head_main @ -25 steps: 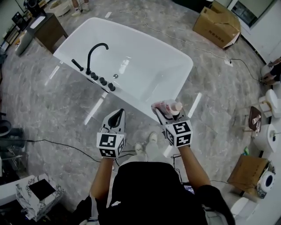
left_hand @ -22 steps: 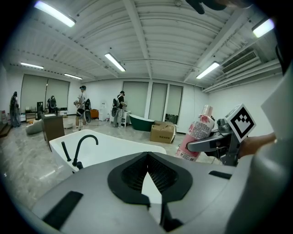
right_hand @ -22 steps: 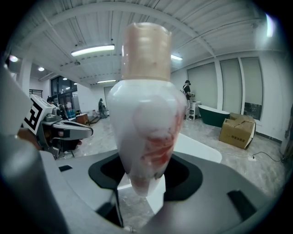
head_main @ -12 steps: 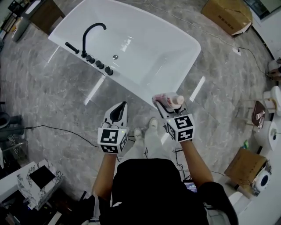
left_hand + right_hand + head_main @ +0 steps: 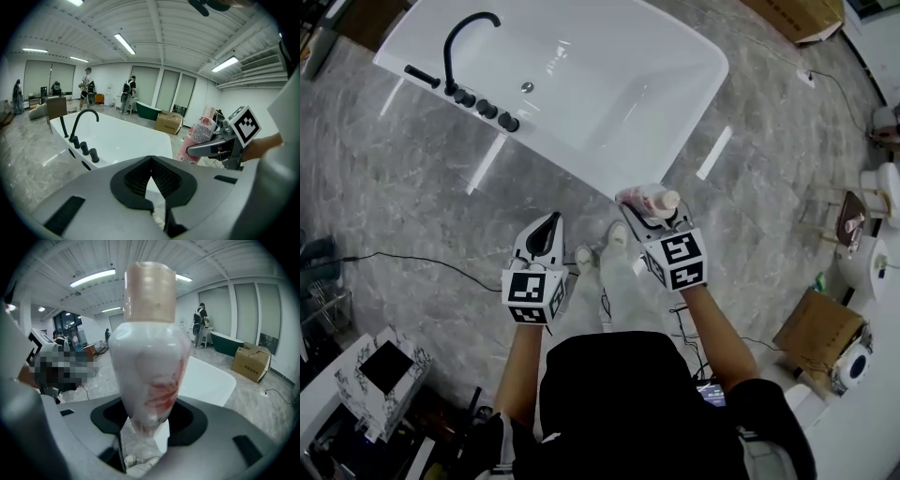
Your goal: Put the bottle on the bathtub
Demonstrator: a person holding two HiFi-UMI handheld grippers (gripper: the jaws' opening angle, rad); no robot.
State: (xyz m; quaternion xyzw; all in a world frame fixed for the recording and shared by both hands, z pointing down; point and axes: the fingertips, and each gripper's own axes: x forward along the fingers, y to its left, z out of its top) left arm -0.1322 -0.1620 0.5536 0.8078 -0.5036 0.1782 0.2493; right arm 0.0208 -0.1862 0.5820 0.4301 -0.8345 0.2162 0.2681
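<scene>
A white and pink bottle point(image 5: 649, 200) with a beige cap is held upright in my right gripper point(image 5: 649, 208), which is shut on it; it fills the right gripper view as the bottle point(image 5: 151, 357) and shows at the right of the left gripper view as the bottle point(image 5: 199, 137). The white bathtub point(image 5: 656, 56) with a black tap point(image 5: 461, 37) lies on the floor ahead, its near corner just beyond the bottle. My left gripper point(image 5: 547, 228) hangs lower left of the bottle, shut and holding nothing.
Grey marble floor surrounds the tub. A cardboard box point(image 5: 802, 14) sits at the top right, another box point(image 5: 820, 328) at the right. A black cable point(image 5: 422, 264) runs across the floor on the left. Several people point(image 5: 126, 91) stand far off.
The bathtub has slid up and left in the head view as the person stepped closer. Both grippers keep their hold and spacing, the bottle nearer the tub's corner.
</scene>
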